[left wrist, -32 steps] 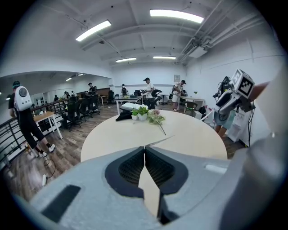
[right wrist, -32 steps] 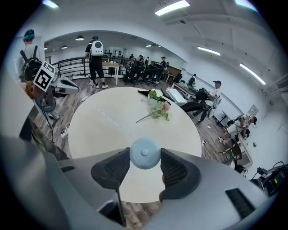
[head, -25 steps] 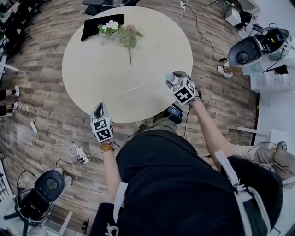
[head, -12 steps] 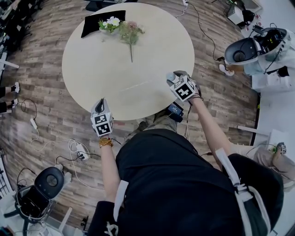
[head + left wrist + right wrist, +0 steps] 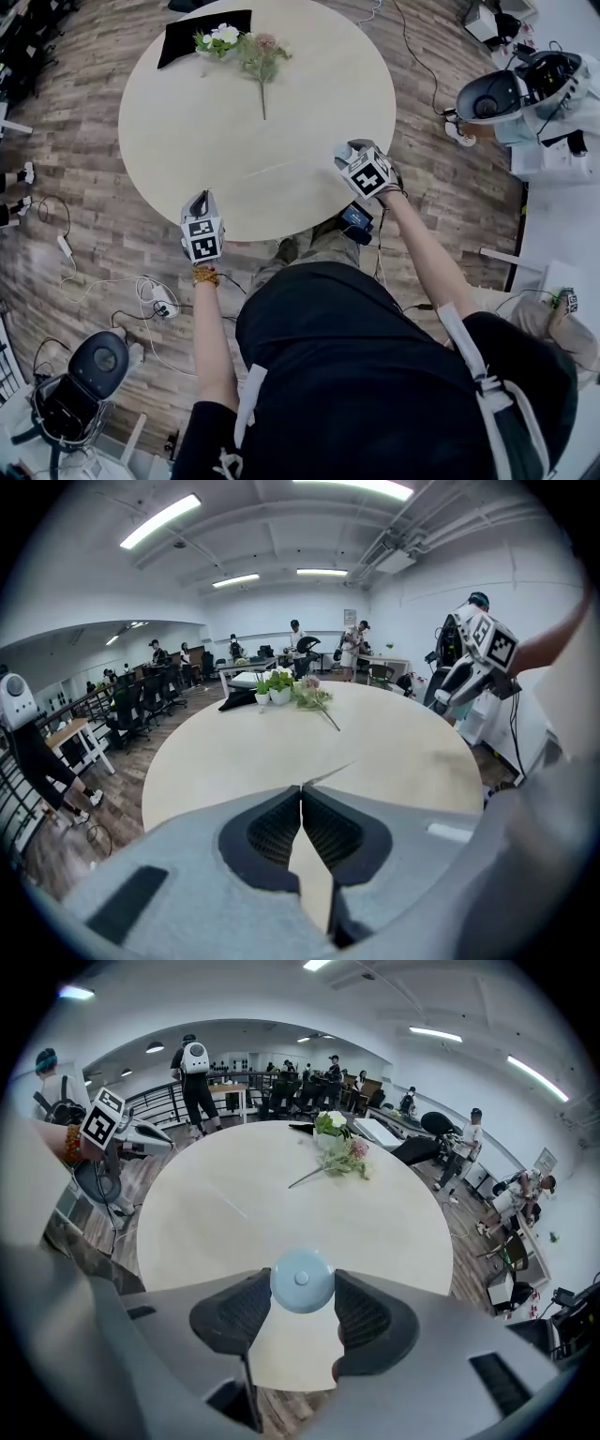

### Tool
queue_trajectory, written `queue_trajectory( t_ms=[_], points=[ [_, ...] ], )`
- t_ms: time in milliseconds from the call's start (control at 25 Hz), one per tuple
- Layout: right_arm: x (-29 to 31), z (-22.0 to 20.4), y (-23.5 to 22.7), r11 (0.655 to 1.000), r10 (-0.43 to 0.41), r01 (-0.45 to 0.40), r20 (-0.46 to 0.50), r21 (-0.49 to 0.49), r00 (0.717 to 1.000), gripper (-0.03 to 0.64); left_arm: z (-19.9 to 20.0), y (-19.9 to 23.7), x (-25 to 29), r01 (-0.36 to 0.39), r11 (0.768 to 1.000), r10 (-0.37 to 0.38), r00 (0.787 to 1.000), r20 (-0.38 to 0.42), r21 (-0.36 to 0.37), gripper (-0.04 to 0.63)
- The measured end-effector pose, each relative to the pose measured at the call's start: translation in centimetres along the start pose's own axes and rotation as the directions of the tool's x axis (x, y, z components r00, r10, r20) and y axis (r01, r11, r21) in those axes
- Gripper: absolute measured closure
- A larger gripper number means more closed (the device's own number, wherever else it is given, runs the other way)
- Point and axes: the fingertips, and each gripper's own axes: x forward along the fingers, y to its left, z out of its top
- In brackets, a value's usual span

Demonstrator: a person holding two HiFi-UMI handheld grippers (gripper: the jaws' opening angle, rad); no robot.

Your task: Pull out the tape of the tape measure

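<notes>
The right tongs (image 5: 302,1290) are standing partly open and are gripping the tape measure (image 5: 302,1280), a round pale blue case with a small button at its middle. The two dark ribbed pads (image 5: 232,1311) are pressing on opposite sides of the case, which is sitting right at their tips with its flat face turned toward the camera. No pulled-out tape is showing in the right gripper view.

The left tongs (image 5: 301,793) are sitting closed, their ribbed pads meeting tip to tip, and nothing is showing between them; only the pale top of the counter (image 5: 234,761) is appearing through the gap lower down.

In the head view the right tongs (image 5: 349,153) are pointing down over the near right part of the round counter (image 5: 187,141), while the left tongs (image 5: 199,201) are hanging at its near left edge, well apart from the other pair. So the tape measure is staying on the right side, held in the right tongs and well away from the left tongs. Whether the case is touching the counter cannot be told.

Flowers (image 5: 255,58) and a black cloth (image 5: 192,36) are lying at the far side of the counter, well away from both tongs.
</notes>
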Motion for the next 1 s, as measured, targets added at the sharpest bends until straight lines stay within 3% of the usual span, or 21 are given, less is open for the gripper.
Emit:
queue_trajectory(
  t_ms=[440,640,1000],
  points=[
    [3.9,-2.1,-0.7,0.999,0.039,-0.038,-0.04,0.021,0.998,0.402,-1.0,-0.4,3.6,0.027,0.999,-0.025,0.997,-0.067,0.028,0.578],
    [5.9,-2.4,-0.8,0.999,0.037,-0.039,-0.069,-0.026,0.997,0.402,-1.5,-0.1,5.0,0.034,0.999,-0.031,0.993,-0.111,0.03,0.578],
    [8.3,-3.6,-0.9,0.998,0.064,-0.063,-0.1,0.014,0.993,0.402,-2.7,-0.3,7.2,0.042,0.999,-0.038,0.986,-0.163,0.026,0.578]
  ],
)
